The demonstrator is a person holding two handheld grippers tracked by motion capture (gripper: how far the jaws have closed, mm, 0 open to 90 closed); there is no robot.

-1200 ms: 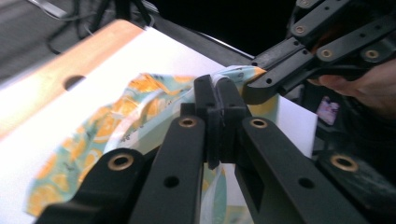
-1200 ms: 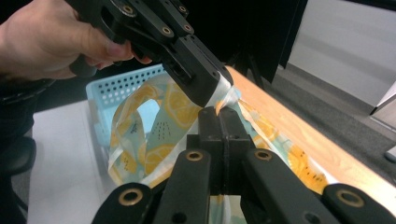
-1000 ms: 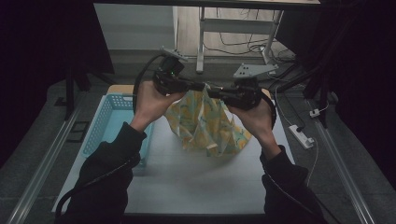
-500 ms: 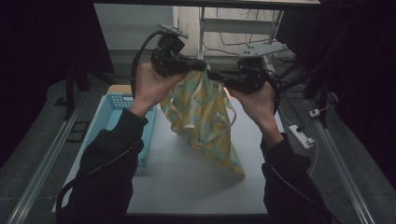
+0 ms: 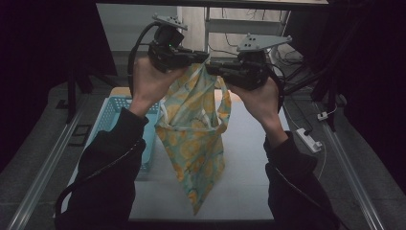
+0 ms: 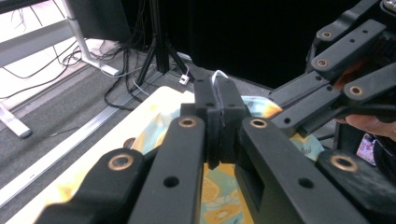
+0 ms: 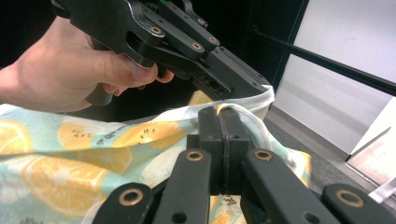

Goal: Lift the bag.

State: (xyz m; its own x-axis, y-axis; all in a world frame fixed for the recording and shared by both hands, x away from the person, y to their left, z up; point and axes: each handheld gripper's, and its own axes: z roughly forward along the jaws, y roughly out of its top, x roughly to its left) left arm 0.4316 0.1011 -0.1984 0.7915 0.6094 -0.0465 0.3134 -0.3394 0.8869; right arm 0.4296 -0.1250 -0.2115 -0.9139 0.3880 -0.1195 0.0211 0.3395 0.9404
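Observation:
A pale green cloth bag with a lemon print (image 5: 194, 143) hangs in the air above the white table (image 5: 249, 167), its lower corner pointing down near the table's front. My left gripper (image 5: 203, 58) is shut on the bag's top edge (image 6: 215, 77). My right gripper (image 5: 210, 67) is shut on the same edge right beside it (image 7: 223, 108), so the two grippers almost touch. The bag's handle loops (image 5: 224, 103) droop below the right gripper. The lemon cloth (image 7: 70, 154) spreads out under the left gripper in the right gripper view.
A light blue plastic basket (image 5: 112, 117) stands on the table's left side, partly behind the left sleeve. A white power strip (image 5: 311, 139) lies off the table's right edge. Metal rails run along both sides, and a rack with cables stands at the back.
Both grippers have risen and come close together with the bag. The bag has left the table and now hangs stretched downward from its top edge.

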